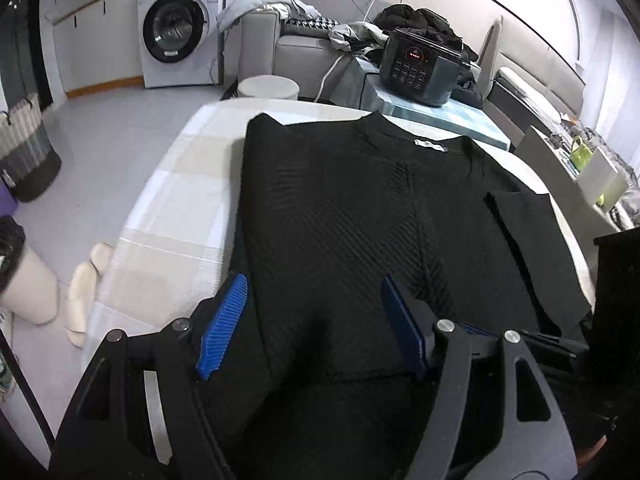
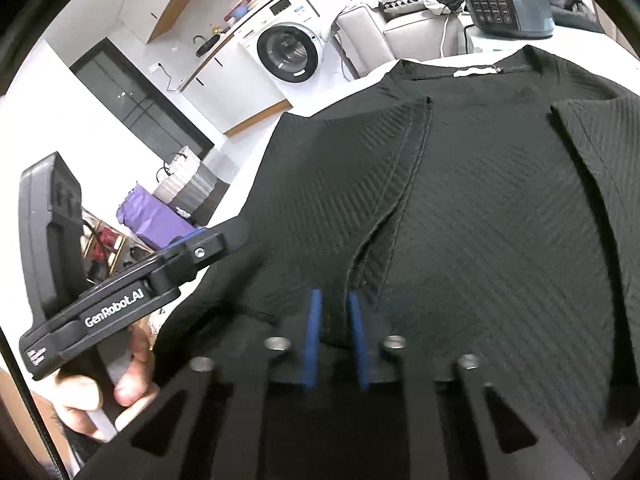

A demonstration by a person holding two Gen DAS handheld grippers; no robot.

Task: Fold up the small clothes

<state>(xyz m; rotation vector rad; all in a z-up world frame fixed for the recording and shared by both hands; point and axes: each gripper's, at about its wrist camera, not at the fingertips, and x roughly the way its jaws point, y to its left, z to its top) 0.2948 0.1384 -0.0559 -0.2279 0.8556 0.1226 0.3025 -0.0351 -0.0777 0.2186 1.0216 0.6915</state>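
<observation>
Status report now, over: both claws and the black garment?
Left claw open, low over the black garment. Right claw shut on a fold of it near the hem. Both sleeves folded in. Nothing in the way.

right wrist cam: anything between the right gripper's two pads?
Yes. In the right wrist view, a fold of the black top sits between the right gripper pads.

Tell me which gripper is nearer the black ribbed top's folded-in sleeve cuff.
Right. The right gripper is shut on the black ribbed top at the sleeve cuff. The left gripper hangs open over the hem area, beside it.
</observation>
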